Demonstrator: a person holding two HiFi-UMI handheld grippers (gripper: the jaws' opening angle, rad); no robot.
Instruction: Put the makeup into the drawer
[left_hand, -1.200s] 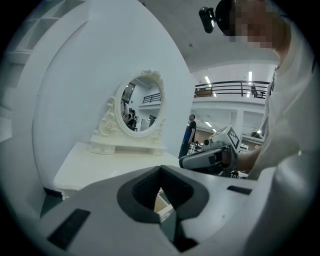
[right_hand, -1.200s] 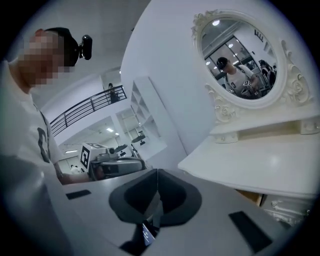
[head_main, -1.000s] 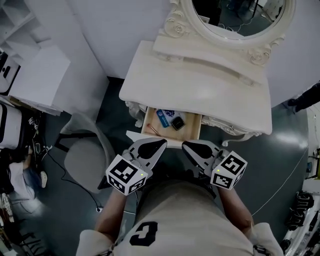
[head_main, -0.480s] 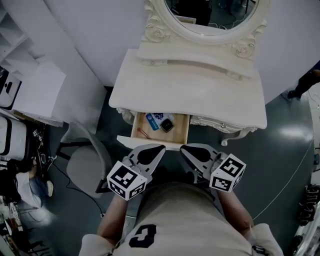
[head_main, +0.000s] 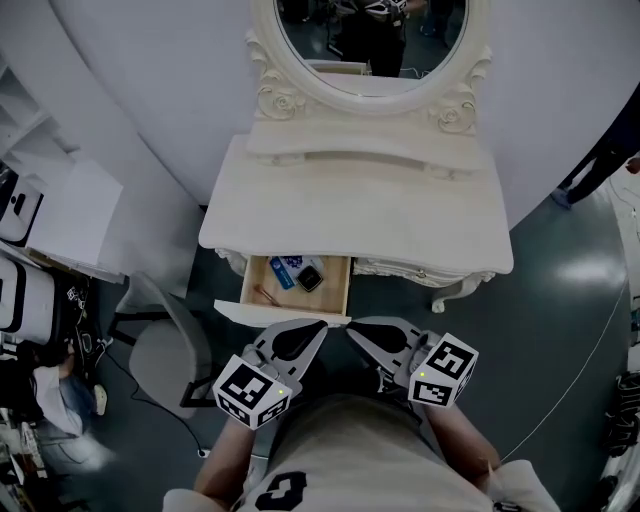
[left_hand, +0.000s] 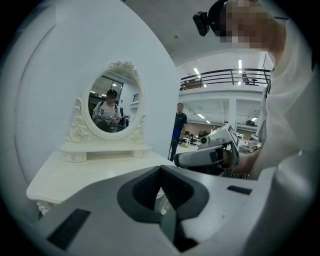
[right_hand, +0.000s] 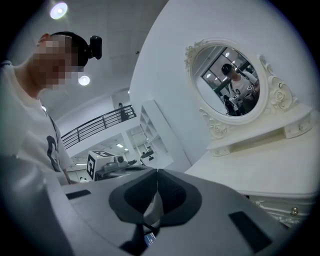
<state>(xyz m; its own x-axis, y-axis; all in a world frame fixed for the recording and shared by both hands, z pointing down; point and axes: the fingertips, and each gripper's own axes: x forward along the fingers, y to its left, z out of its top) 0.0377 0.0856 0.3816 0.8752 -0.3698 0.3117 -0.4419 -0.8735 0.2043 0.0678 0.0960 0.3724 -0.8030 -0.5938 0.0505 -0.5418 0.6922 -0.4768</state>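
The cream vanity table (head_main: 360, 215) has its small drawer (head_main: 250, 287) pulled out. In the drawer lie a blue makeup item (head_main: 285, 270), a black compact (head_main: 311, 278) and a thin pinkish stick (head_main: 266, 295). My left gripper (head_main: 320, 325) and right gripper (head_main: 350, 328) hover side by side just in front of the drawer's front panel. Both are shut with nothing between the jaws. In the left gripper view its shut jaws (left_hand: 160, 167) point over the tabletop (left_hand: 75, 172). The right gripper view shows that gripper's own tips (right_hand: 157, 171) meeting too.
An oval mirror (head_main: 370, 40) in a carved frame stands at the back of the vanity. A grey chair (head_main: 165, 345) sits to the left of the drawer, with white shelving (head_main: 60, 190) beyond it. A person in dark clothes (head_main: 600, 160) stands at the right edge.
The view and both grippers have drawn back from the vanity, so the table looks smaller and more of the mirror shows. The drawer stays open with the same items inside.
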